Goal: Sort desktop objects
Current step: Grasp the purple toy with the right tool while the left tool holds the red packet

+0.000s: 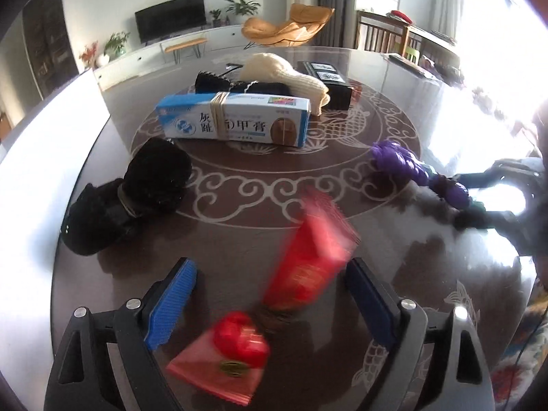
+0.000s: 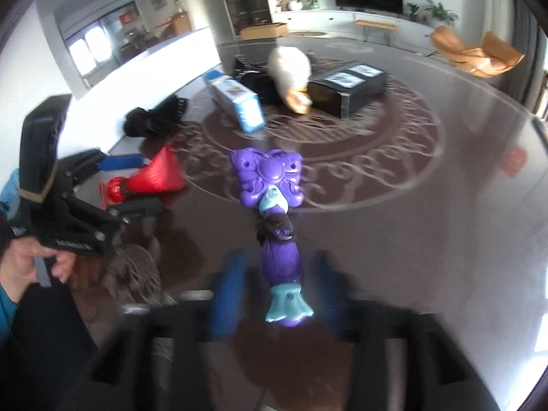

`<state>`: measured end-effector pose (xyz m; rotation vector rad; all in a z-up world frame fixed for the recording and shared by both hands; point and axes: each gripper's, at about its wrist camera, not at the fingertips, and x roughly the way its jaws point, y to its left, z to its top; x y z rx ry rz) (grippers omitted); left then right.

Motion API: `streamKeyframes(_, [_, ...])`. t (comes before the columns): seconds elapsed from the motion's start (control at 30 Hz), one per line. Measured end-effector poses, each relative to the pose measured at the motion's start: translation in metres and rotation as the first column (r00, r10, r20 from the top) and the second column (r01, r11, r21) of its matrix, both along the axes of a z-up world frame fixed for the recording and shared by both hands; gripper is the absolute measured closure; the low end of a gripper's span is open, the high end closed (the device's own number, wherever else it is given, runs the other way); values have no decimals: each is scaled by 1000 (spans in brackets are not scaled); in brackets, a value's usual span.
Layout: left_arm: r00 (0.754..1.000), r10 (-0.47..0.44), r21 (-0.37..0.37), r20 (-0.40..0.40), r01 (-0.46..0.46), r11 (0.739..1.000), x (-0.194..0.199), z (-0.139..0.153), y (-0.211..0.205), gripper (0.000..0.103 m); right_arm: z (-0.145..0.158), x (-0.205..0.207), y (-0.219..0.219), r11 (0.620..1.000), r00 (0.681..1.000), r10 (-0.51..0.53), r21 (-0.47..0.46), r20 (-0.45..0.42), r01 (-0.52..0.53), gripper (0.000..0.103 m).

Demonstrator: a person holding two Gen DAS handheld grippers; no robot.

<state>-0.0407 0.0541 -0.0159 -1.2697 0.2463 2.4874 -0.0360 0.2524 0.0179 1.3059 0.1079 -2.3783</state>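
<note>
Purple toy (image 2: 274, 212) lies lengthwise between the fingers of our right gripper (image 2: 277, 294), its long axis running straight away from us: teal tail end nearest, butterfly-shaped head farthest. The blue pads (image 2: 227, 294) stand wide apart on either side and do not press on it, so the toy rests on the table (image 2: 428, 233) untouched. Blur hides the finer detail of the right-hand pad.

Our left gripper (image 1: 270, 301) is open too, pads spread. Between them sit two red packets, one (image 1: 315, 257) tilted up and blurred, one (image 1: 229, 352) flat and closer. We cannot tell whether the tilted one touches a pad.

The right gripper is plainly the nearer to the toy. Open table lies to the toy's right and beyond it, up to the far rim. To its left the red packets and left gripper crowd in; ahead stand a blue box (image 2: 239, 102), black cloth bundles (image 2: 154, 116) and a dark box (image 2: 349, 92).
</note>
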Motion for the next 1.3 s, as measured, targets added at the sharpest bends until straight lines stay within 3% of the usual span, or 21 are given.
streamKeyframes(0.03, [999, 30, -2, 9, -30, 1000, -3, -1, -4, 2, 0, 1, 2, 999, 1000, -8, 32, -25, 9, 9])
streamKeyframes(0.17, [994, 111, 29, 20, -111, 993, -4, -1, -24, 1, -8, -8, -3, 996, 998, 34, 79, -52, -30, 8])
streamKeyframes(0.3, [995, 102, -7, 16, -101, 995, -7, -5, -21, 0, -21, -11, -24, 990, 994, 81, 119, -78, -71, 0])
streamKeyframes(0.97, [995, 96, -12, 20, -96, 995, -4, -5, -20, 0, -22, -11, -24, 990, 993, 85, 115, -80, -75, 0])
streamKeyframes(1.13, [998, 62, -15, 30, -62, 998, 3, -4, -17, 0, -21, -12, -23, 990, 993, 85, 116, -80, -75, 0])
streamKeyframes(1.3, [996, -42, -39, 84, 46, 998, 7, -2, -5, 0, -22, -13, -25, 990, 993, 85, 117, -80, -75, 0])
